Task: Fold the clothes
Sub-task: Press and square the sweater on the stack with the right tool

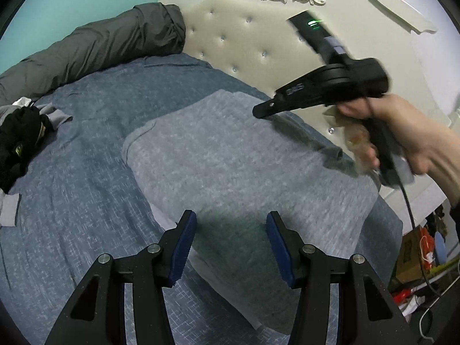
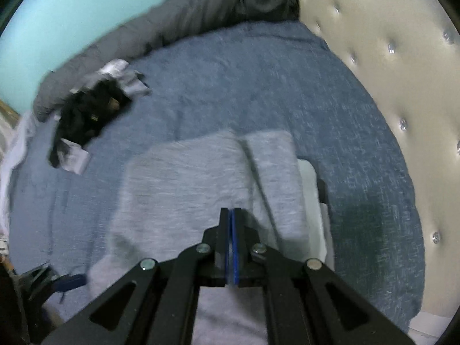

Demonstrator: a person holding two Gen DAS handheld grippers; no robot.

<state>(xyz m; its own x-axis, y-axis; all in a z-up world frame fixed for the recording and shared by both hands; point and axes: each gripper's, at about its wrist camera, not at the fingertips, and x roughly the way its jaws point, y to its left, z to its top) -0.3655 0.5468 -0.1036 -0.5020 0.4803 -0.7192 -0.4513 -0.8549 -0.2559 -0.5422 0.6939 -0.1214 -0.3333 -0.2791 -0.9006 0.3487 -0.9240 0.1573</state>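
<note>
Blue bedspread [image 1: 86,172] fills our view; at its centre lies the folded grey garment [image 1: 230,158]. Our left gripper [image 1: 231,230] hovers released; our right gripper [image 2: 231,215], blurred at three o'clock, is clenched empty.

Grey garment [image 1: 230,158]: soft, matt heathered knit cloth. Bed cover [image 1: 86,172]: blue woven cloth, coarse texture. Headboard [image 1: 244,43]: smooth cream tufted upholstery, shiny studs. Left hand-held gripper [image 1: 231,244]: matt black plastic, metal pins.
</note>
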